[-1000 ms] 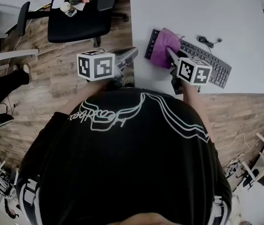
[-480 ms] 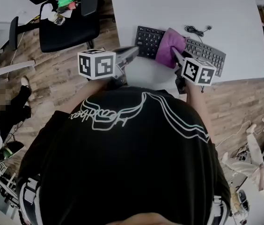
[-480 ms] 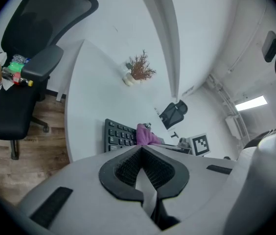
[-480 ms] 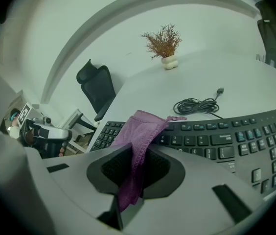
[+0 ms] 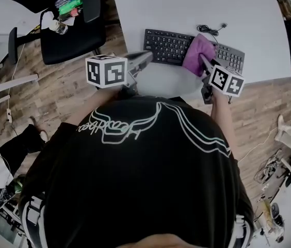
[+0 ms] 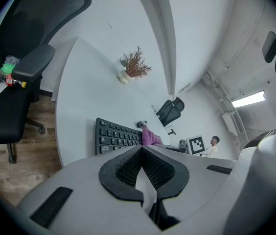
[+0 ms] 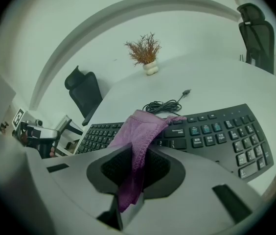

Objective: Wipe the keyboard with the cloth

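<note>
– Purple soft cloth: where does it lie?
– It is draped over the keys of the black curved keyboard, right of the keyboard's middle. Its near end is caught in the right gripper.
– So those fingers are clamped on it?
– Yes. In the right gripper view the black ribbed fingers pinch a fold of the cloth. A tail of it hangs down between them, and the rest spreads forward onto the keys.
– And the left gripper?
– Its fingers are pressed together at the tips with nothing between them. It sits at the near edge of the white counter, just near of the keyboard's left end and well apart from the cloth. Whether it touches the counter I cannot tell.
– What else is on the counter?
– A coiled black cable lies just beyond the keyboard's far edge. Far back, the right gripper view shows a small dried plant in a white pot.
– Off the counter?
– To the left a black office chair stands on the wooden floor. Some green and clear items lie on its seat.
</note>
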Available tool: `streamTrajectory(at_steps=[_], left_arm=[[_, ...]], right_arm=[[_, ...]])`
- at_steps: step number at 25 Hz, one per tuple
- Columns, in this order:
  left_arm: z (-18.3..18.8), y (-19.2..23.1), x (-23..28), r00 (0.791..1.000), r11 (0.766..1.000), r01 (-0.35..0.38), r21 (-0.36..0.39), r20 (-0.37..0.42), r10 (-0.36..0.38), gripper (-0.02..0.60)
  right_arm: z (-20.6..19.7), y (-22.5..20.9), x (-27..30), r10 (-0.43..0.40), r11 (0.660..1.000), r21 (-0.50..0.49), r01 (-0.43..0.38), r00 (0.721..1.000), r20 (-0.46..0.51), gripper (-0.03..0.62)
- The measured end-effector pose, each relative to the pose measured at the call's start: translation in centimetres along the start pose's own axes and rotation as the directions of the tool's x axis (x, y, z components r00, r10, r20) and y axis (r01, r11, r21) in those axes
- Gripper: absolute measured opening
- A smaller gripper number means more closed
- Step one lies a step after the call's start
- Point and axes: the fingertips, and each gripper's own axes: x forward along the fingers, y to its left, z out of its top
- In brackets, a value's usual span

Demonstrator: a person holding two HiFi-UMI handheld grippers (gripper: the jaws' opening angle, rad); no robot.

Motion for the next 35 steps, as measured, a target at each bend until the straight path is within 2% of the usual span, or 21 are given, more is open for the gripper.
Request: streamTrajectory(at_steps=[5, 12, 21, 27, 31, 35], left_arm=[[0.2, -0.4, -0.6, 1.0, 1.0, 0.014, 0.007, 0.013, -0.014, 0.006], [0.6, -0.8, -2.6, 0.999, 0.999, 0.011, 0.036, 0.032, -0.012, 0.006], [0.9, -1.7, -6.3, 0.997, 0.994, 0.022, 0.109, 0.077, -0.031, 0.006], [1.9, -4.1, -8.9, 0.987, 0.989, 0.038, 0.146, 0.146, -0.06, 0.006], [2.1, -6.9, -10.6, 0.974, 0.983, 0.056, 0.174, 0.207, -0.092, 0.006], [0.6, -11.9, -11.5, 0.961, 0.972, 0.091, 0.217, 0.237, -0.143, 0.006]], right_arm=[[-0.3, -1.9, -0.7, -0.027, 0.998, 0.057, 0.027, 1.0, 0.007, 0.055], [0.0, -1.7, -0.8, -0.053, 0.997, 0.056, 0.051, 0.998, 0.025, 0.055], [2.2, 1.6, -3.2, -0.014, 0.997, 0.081, -0.002, 0.982, 0.187, 0.054], [4.5, 6.2, -7.9, 0.067, 0.995, 0.045, -0.085, 0.948, 0.313, 0.055], [5.6, 10.2, -12.3, 0.148, 0.989, -0.03, -0.148, 0.908, 0.392, 0.055], [5.0, 13.3, -18.1, 0.234, 0.972, -0.1, -0.211, 0.864, 0.446, 0.055]])
